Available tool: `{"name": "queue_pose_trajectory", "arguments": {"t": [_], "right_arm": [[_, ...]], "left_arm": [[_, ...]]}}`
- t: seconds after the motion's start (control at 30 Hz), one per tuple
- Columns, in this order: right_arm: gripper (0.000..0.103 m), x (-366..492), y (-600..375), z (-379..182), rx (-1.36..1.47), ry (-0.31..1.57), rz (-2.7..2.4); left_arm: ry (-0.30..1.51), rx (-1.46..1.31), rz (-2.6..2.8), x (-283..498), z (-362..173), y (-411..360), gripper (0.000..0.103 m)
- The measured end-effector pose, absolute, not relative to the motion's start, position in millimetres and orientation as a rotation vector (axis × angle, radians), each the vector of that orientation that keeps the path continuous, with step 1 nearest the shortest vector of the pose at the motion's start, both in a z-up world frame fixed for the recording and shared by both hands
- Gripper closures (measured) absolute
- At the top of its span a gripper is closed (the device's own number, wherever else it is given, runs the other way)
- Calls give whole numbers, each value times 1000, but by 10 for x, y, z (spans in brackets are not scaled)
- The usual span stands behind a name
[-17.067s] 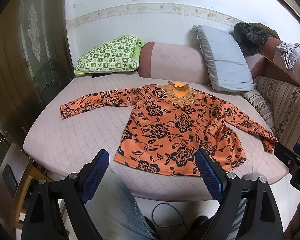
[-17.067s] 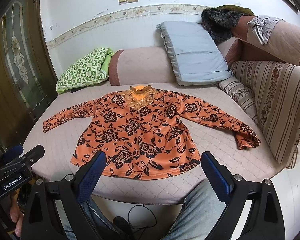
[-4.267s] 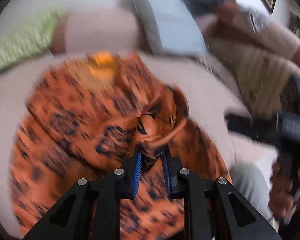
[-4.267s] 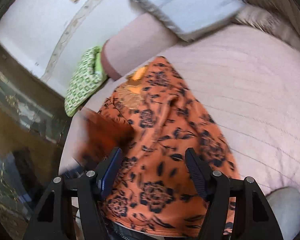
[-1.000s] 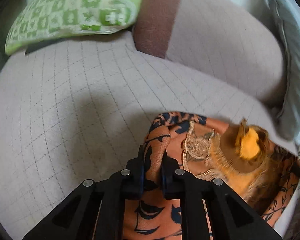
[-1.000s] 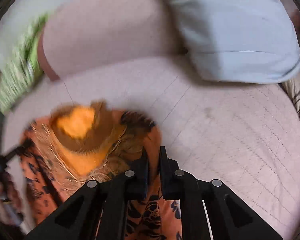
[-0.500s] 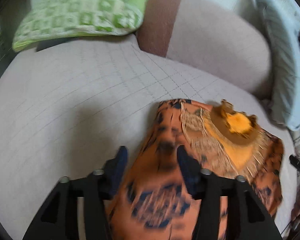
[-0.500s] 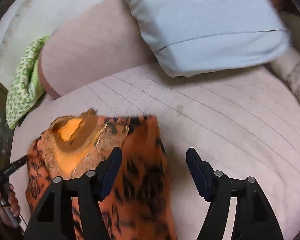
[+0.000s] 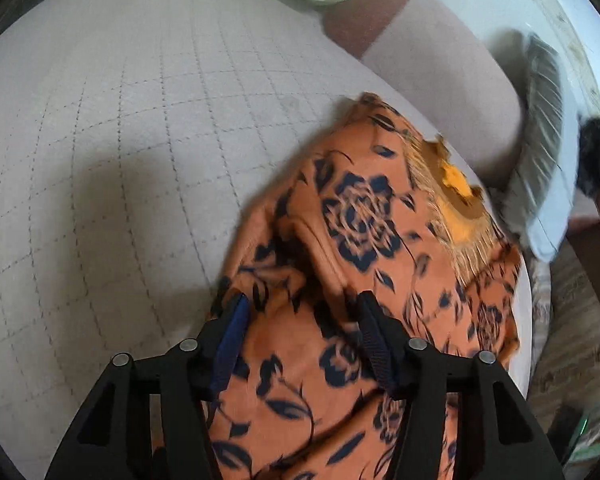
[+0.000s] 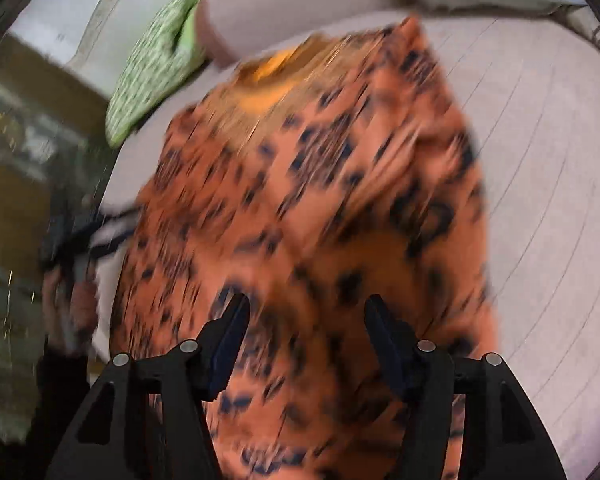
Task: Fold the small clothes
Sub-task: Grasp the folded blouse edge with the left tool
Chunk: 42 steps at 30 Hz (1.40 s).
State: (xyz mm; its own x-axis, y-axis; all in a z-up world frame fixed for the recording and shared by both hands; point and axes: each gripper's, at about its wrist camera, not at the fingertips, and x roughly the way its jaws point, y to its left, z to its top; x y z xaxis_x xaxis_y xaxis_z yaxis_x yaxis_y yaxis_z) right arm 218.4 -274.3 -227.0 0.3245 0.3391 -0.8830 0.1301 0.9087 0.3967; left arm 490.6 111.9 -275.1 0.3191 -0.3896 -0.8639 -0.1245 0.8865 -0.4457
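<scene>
A: Where does the orange floral top [image 9: 364, 264] lie relative to each claw?

B: It lies on the quilted bed [image 9: 100, 128], directly beneath and ahead of both. The left claw [image 9: 302, 344] hangs over the garment's left edge, its left pad near the border of the cloth and bare bed beyond. The right claw [image 10: 306, 342] hangs over the body of the top, nearer its right edge.

A: What is the state of the claws?

B: Both stand with jaws parted and hold nothing; cloth shows between the pads but is not pinched. After opening wide, each has just drawn slightly closer.

A: Which way does the long axis run?

B: Away from the claws, from the part beneath them to the collar [image 9: 456, 188] at the far end, near the green pillow [image 10: 156, 64]. With the sleeves seemingly folded in, the next fold probably runs along this axis. The right wrist view is blurred.
</scene>
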Motion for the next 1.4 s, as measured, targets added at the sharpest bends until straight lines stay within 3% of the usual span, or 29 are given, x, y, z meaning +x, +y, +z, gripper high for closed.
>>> {"name": "queue_pose_trajectory", "arguments": {"t": [0.03, 0.07, 0.1, 0.27, 0.37, 0.4, 0.47, 0.5, 0.53, 0.6, 0.67, 0.77, 0.9, 0.97, 1.0, 1.03, 1.1, 1.27, 1.4], "right_arm": [[50, 2106, -2681, -2305, 414, 1262, 145], [63, 2011, -2617, -2362, 365, 1292, 124], [100, 1938, -2602, -2407, 332, 1316, 100], [98, 1675, -2744, -2193, 404, 1285, 98], [85, 1674, -2866, -2177, 456, 1268, 51], [76, 1695, -2876, -2235, 421, 1298, 5], [75, 1680, -2856, -2213, 405, 1325, -54], [71, 1623, -2810, -2121, 414, 1297, -15], [61, 1567, -2679, -2028, 401, 1267, 23], [43, 1434, -2462, -1834, 332, 1219, 35], [41, 1348, -2280, -1809, 345, 1219, 95], [45, 1336, -2080, -2071, 406, 1289, 147], [61, 1451, -1912, -2499, 424, 1381, 75], [80, 1384, -1878, -2470, 388, 1352, 28], [100, 1383, -1849, -2428, 353, 1345, 21], [100, 1369, -1831, -2376, 333, 1338, 28], [100, 1301, -1918, -2233, 351, 1320, 35], [102, 1081, -1951, -2057, 375, 1305, 149], [102, 1069, -2012, -2533, 427, 1448, 146]], "left_arm": [[1255, -500, -186, 4962, -2772, 1118, 65], [1272, -522, -196, 5036, -2808, 1122, 86], [1288, -547, -193, 5097, -2838, 1126, 96], [1229, -437, -160, 5208, -2670, 1045, 98], [1253, -327, -94, 5222, -2764, 992, 90], [1285, -336, -99, 5203, -2810, 998, 87], [1266, -345, -131, 5082, -2731, 1017, 79], [1231, -333, -145, 4997, -2647, 1039, 70], [1214, -324, -149, 4948, -2608, 1056, 60], [1200, -320, -142, 4870, -2572, 1092, 57], [1216, -349, -152, 4867, -2613, 1139, 57], [1239, -394, -142, 4908, -2689, 1157, 58], [1231, -414, -142, 5001, -2658, 1138, 58], [1250, -432, -125, 5117, -2743, 1112, 67], [1259, -436, -112, 5176, -2788, 1099, 75], [1269, -435, -98, 5216, -2826, 1086, 89], [1274, -457, -110, 5307, -2869, 1085, 97], [1253, -450, -118, 5362, -2878, 1118, 97], [1265, -403, -117, 5251, -2853, 1105, 86]]}}
